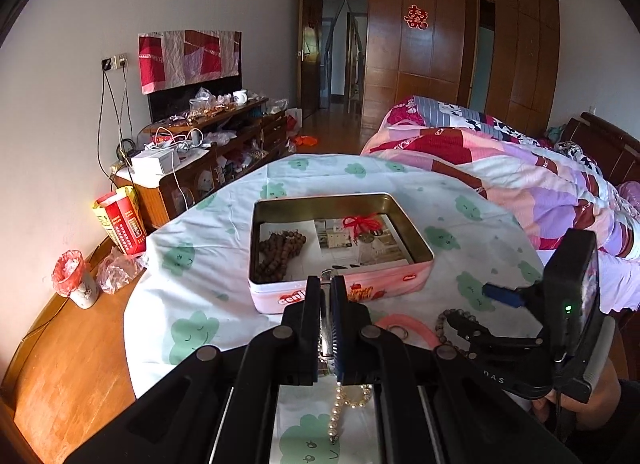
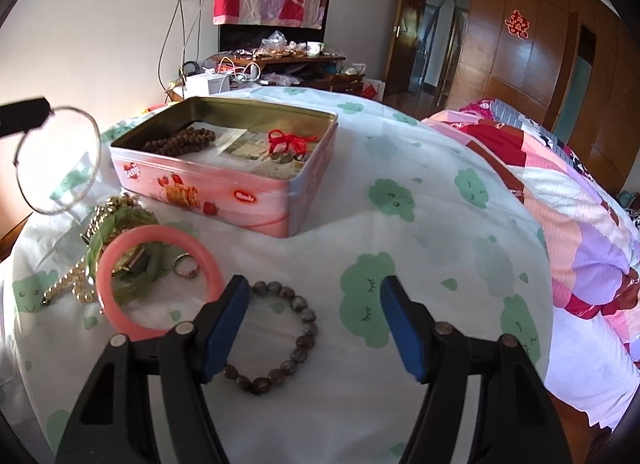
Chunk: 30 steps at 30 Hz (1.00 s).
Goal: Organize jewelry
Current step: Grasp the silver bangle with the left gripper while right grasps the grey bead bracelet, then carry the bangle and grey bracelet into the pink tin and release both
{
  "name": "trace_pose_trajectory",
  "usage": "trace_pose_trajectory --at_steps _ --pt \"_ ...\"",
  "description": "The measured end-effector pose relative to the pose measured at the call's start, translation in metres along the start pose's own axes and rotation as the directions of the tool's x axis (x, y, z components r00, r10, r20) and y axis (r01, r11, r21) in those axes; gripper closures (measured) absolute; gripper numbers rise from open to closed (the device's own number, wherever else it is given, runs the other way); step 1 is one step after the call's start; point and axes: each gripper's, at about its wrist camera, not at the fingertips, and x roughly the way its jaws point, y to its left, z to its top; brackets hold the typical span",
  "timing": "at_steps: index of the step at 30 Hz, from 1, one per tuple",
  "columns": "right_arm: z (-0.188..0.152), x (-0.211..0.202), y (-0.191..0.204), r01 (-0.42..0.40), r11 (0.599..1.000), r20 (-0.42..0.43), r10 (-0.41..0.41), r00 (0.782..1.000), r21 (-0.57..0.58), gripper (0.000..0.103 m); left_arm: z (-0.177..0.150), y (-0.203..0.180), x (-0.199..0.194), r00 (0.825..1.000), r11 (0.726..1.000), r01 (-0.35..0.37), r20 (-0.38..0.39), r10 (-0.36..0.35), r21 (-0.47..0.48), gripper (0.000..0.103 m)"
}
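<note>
Here the left gripper (image 1: 326,288) sits at the lower centre of the left wrist view, its jaws pressed together on a thin silver bangle (image 2: 58,159). In the right wrist view that bangle hangs as an upright hoop at the far left edge, clear of the cloth, with the black fingertip (image 2: 24,115) pinching its top. A pearl strand (image 1: 340,412) dangles below the closed jaws at the bottom of the left wrist view; whether it is caught in them I cannot tell.

The pink biscuit tin (image 2: 240,199) lies open at upper centre-left of the right wrist view, its long axis running left to right, a corner pointing toward the camera. Inside, brown prayer beads (image 2: 180,141) lie toward the left end and a red knotted cord (image 2: 286,141) toward the right.

The right gripper (image 2: 314,320) has its blue pads (image 2: 404,332) apart, nothing pressed between them. A grey bead bracelet (image 2: 280,338) lies flat on the tablecloth (image 2: 400,244), partly under the left pad. Just left of it a pink bangle (image 2: 160,276) rings a small ring (image 2: 186,266) and green beads (image 2: 116,232).

The cloth right of the tin is bare up to the table's curved edge, with the patchwork quilt (image 2: 560,223) beyond.
</note>
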Motion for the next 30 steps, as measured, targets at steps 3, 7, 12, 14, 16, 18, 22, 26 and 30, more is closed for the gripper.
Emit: trace_pose_trajectory --at_steps 3,7,12,14,16,18,22,26,30 --pt "-0.001 0.005 -0.001 0.000 1.000 -0.031 0.000 1.000 -0.004 0.053 -0.001 0.005 0.001 1.000 1.000 -0.004 -0.004 0.004 -0.010 0.099" --pt "-0.003 0.007 0.000 0.013 1.000 -0.052 -0.014 0.999 -0.017 0.057 -0.003 0.010 0.004 1.000 1.000 -0.020 -0.014 0.019 -0.022 0.099" --pt "-0.005 0.010 -0.001 -0.007 1.000 -0.072 0.006 0.997 -0.025 0.083 -0.007 0.013 0.009 0.999 0.999 -0.034 -0.029 0.033 -0.027 0.099" --pt "-0.006 0.010 -0.002 -0.011 1.000 -0.070 0.010 0.997 -0.018 0.092 -0.009 0.015 0.011 0.999 0.999 -0.038 -0.035 0.037 -0.030 0.099" --pt "-0.006 0.008 -0.004 -0.014 1.000 -0.063 0.013 0.998 -0.009 0.092 -0.010 0.017 0.012 0.998 0.999 -0.042 -0.039 0.041 -0.034 0.099" --pt "-0.005 0.006 -0.005 -0.015 1.000 -0.054 0.015 0.998 0.000 0.092 -0.010 0.019 0.012 0.998 0.998 -0.046 -0.042 0.044 -0.038 0.099" --pt "-0.001 0.000 -0.007 -0.017 1.000 -0.030 0.018 0.999 0.009 0.092 -0.011 0.020 0.014 0.998 0.998 -0.052 -0.046 0.050 -0.039 0.099" --pt "0.002 -0.005 -0.005 -0.018 1.000 -0.012 0.018 1.000 0.004 0.092 -0.011 0.020 0.014 0.998 0.998 -0.052 -0.047 0.050 -0.039 0.099" --pt "0.004 -0.010 -0.002 -0.017 1.000 0.005 0.017 1.000 -0.004 0.092 -0.011 0.021 0.014 0.997 0.997 -0.057 -0.049 0.055 -0.042 0.099"
